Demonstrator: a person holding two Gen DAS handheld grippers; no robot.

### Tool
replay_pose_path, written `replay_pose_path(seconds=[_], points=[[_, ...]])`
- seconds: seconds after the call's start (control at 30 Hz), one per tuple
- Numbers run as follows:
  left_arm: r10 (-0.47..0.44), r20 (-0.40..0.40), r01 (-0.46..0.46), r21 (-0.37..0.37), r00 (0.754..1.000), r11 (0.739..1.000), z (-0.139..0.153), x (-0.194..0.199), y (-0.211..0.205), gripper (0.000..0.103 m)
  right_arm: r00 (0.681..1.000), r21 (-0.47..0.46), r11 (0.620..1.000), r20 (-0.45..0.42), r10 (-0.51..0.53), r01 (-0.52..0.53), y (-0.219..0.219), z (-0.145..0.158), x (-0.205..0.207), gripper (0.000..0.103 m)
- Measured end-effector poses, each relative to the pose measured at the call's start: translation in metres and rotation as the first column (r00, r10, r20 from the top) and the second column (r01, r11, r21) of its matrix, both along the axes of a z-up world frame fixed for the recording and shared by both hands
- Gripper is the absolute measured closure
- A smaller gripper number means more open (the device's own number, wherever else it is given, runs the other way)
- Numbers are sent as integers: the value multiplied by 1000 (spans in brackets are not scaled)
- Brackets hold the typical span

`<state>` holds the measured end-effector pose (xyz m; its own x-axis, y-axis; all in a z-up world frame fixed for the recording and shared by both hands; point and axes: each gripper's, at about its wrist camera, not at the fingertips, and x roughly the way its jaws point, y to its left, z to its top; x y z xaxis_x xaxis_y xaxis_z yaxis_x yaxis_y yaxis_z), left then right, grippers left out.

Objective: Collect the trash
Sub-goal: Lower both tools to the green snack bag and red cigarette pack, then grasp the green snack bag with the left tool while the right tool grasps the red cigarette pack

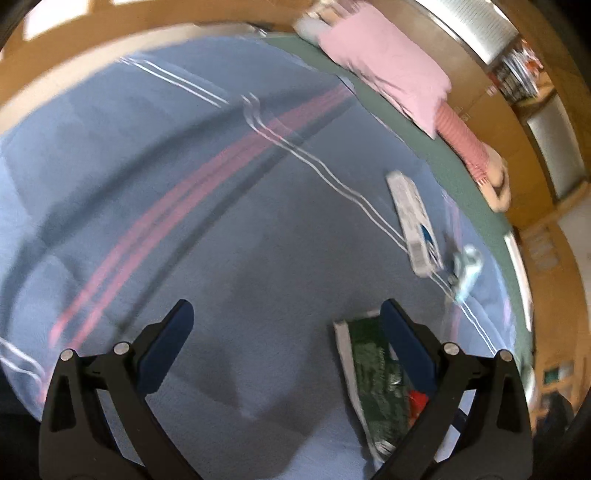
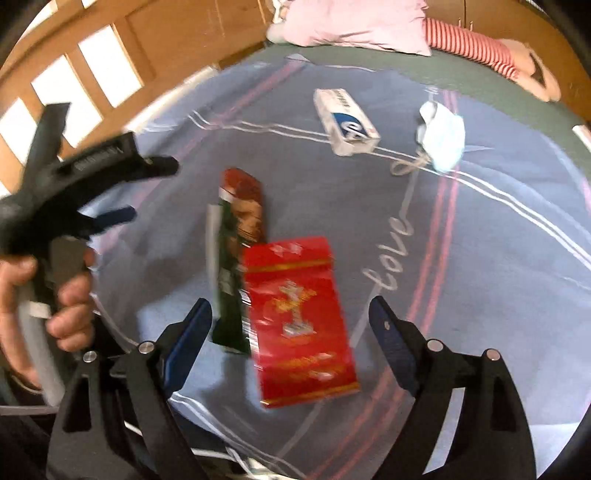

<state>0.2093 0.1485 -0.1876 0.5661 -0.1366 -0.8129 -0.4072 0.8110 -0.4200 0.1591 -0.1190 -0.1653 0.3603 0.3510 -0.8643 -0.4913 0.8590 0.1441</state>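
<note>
Several pieces of trash lie on a blue bed sheet (image 2: 480,295). A red foil packet (image 2: 299,321) shows between the fingers of my right gripper (image 2: 291,310), whose pads stand wide of it, so it is open. Beside the packet lies a long green and brown wrapper (image 2: 236,240). Farther off are a white and blue box (image 2: 345,122) and a crumpled pale blue mask (image 2: 441,134). My left gripper (image 1: 286,317) is open over bare sheet, the green wrapper (image 1: 373,369) partly hidden behind its right finger. The box (image 1: 413,221) and mask (image 1: 467,269) lie beyond it.
A hand (image 2: 70,295) holds the left gripper (image 2: 144,188) at the left of the right wrist view. A pink pillow (image 2: 351,22) and a striped plush toy (image 2: 480,44) lie at the head of the bed. A wooden slatted frame (image 2: 147,40) borders the bed.
</note>
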Motion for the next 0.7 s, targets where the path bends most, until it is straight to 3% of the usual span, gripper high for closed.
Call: replay_pose_path(seconds=[0.1,0.23,0.3,0.33,0.4,0.43,0.5,0.53,0.63,0.7], points=[[-101,-23,100,-41,995,994,-6,7,-16,3,1000,1,1000,-10,-9,9,-3,-4,-3,18],[-221,-35,220,-25,975,975,-9,14,-41,3,1000,1,1000,-9,0,0,2,-5,-6,18],[-251,-51,252,15,967,968,-10,16,-51,16,1000,-16,1000,-5,18,-18,9,-6,-7,18],[-267,-70,270,44,961,962,-13,17,-56,31,1000,-29,999,1,24,-24,11,-6,-9,18],[-278,-88,286,91,956,954,-15,18,-61,42,999,-63,998,13,31,-30,16,-7,-13,18],[-289,-73,295,88,954,951,-14,18,-62,60,999,-70,997,17,35,-34,16,-8,-15,18],[-300,-59,304,82,952,949,-13,17,-62,71,999,-63,998,19,33,-32,16,-9,-16,18],[-298,-56,303,98,953,948,-12,17,-63,83,1000,-46,999,15,25,-25,14,-8,-16,18],[-267,-20,267,129,964,955,-5,14,-58,95,1000,-19,1000,19,-7,8,10,-2,-13,18],[-220,0,217,165,976,962,1,11,-50,95,998,9,999,41,-38,37,4,4,-11,18]])
